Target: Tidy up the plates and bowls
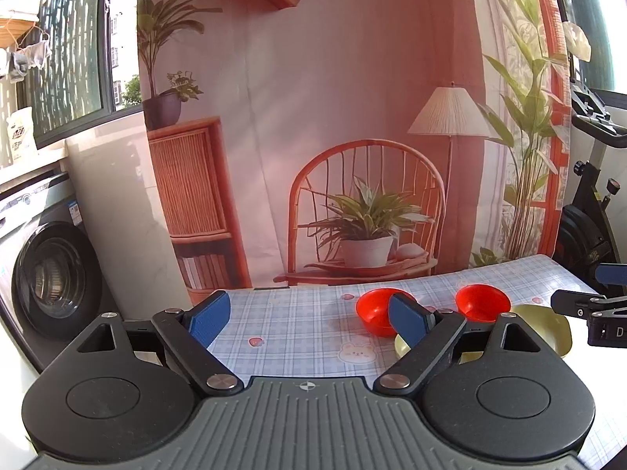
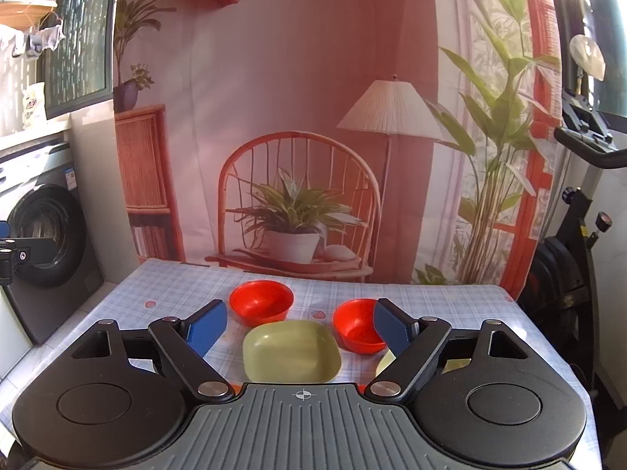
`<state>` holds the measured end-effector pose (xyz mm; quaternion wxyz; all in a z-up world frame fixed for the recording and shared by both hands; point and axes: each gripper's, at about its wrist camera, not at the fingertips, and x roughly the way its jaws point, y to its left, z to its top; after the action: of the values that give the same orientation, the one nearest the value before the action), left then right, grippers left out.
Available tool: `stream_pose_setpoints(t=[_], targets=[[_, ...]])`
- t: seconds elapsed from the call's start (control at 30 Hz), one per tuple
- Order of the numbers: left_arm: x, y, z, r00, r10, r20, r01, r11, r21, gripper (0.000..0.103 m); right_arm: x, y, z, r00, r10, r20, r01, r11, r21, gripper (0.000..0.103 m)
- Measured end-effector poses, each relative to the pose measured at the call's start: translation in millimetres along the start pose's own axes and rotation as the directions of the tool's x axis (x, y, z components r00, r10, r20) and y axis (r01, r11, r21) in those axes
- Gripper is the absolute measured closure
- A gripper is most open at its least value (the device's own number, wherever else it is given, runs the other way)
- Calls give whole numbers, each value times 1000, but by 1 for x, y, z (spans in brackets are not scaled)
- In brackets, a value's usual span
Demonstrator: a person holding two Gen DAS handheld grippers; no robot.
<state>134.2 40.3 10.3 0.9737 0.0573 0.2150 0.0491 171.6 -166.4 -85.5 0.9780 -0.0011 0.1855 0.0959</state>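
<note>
Nothing looks sorted yet: both tongs, left [image 1: 307, 319] and right [image 2: 299, 327], hang wide apart and empty over the tabletop [image 2: 450, 301], where two red bowls [image 2: 261, 301] [image 2: 358, 325] sit separately just behind the green square bowl [image 2: 290, 352].

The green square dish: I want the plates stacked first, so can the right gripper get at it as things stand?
Probably yes. The right gripper is open with the green square dish right ahead between its fingers; nothing lies between them, and both red bowls stand behind it.
</note>
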Motion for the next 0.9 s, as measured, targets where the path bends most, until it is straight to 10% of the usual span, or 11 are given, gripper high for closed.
stream_pose_setpoints(t=[0.33,0.9], targets=[[80,-13,-34,990,-67,-121,63,997,-32,34,78,8,-39,997,36,-72,-34,999,16,49],[144,-35,-145,902,-188,-389,162,982,-99,50,126,36,-125,941,149,-305,-137,989,61,73]])
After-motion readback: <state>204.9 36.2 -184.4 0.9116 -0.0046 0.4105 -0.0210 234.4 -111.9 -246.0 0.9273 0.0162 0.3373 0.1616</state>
